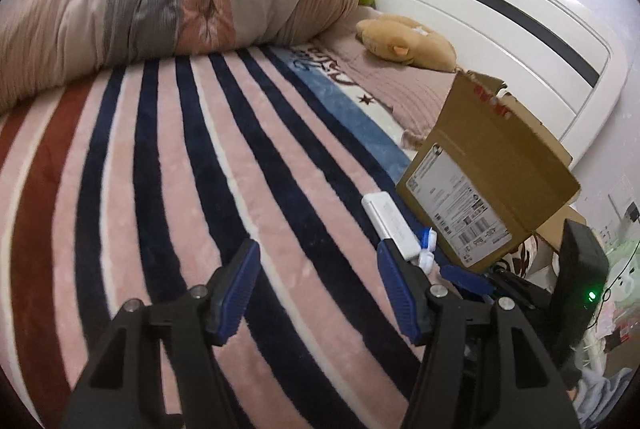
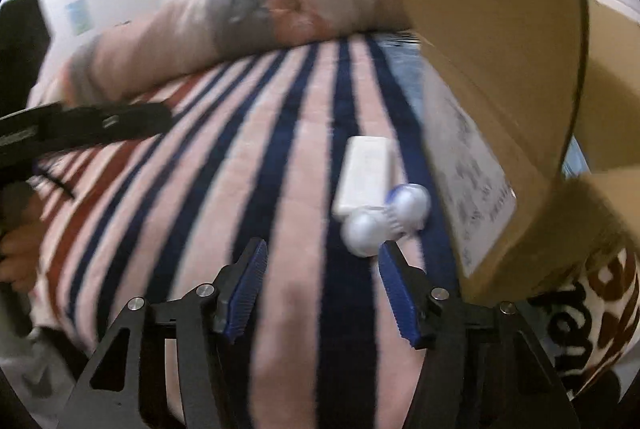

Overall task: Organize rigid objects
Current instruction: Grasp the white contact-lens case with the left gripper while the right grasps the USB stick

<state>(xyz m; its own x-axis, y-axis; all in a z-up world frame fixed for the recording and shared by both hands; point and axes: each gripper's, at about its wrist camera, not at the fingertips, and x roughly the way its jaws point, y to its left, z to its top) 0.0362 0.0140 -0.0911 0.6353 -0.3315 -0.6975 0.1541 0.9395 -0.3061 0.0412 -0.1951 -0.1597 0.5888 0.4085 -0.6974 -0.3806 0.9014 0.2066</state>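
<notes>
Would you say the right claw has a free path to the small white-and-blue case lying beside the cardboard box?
Probably yes: the right claw stands open and empty, the case lies just ahead on the blanket, though the cardboard box crowds one side.

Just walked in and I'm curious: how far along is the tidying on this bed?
Nothing looks tidied yet. The white case and the round blue-and-white thing lie on the striped blanket beside the cardboard box. Neither the left claw nor the right claw holds anything. Both items remain.
</notes>
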